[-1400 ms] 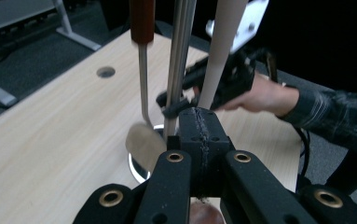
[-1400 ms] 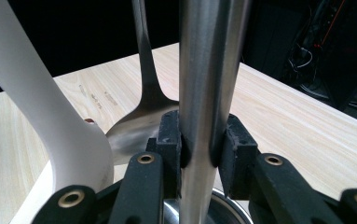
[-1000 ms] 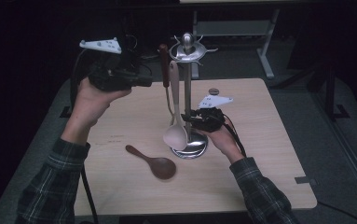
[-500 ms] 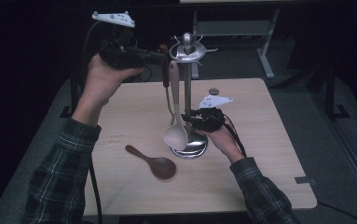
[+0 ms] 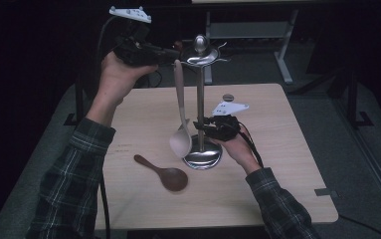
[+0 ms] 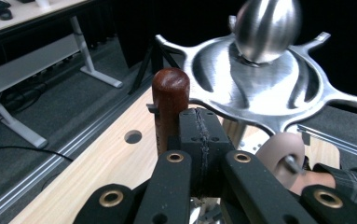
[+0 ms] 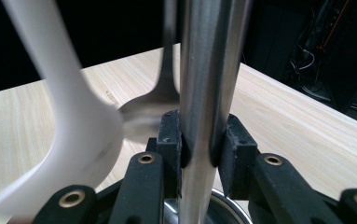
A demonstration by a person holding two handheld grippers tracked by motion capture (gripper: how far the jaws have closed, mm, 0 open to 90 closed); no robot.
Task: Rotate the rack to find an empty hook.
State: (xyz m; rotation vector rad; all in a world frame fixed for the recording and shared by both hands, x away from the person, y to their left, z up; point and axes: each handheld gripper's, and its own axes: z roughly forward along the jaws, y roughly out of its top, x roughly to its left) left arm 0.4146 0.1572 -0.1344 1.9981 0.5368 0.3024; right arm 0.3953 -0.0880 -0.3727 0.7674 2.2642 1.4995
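Steadying the stand's pole (image 7: 204, 93) near the desk's (image 5: 277, 199) middle, the right claw (image 5: 209, 127) clamps it while the left claw (image 6: 199, 140) pinches a dark wooden handle (image 6: 169, 100) beside the hook ring (image 6: 260, 88). Next, judging by this, the handle's loop must settle onto a hook.

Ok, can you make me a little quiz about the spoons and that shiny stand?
1. True or false: the right gripper is shut on the stand's pole.
2. Where is the dark wooden spoon? A) lying on the table B) hanging from a hook C) inside a cup
3. Fill in: the left gripper clamps a red-brown ____ handle beside the stand's top.

Key: 1 true; 2 A; 3 wooden.
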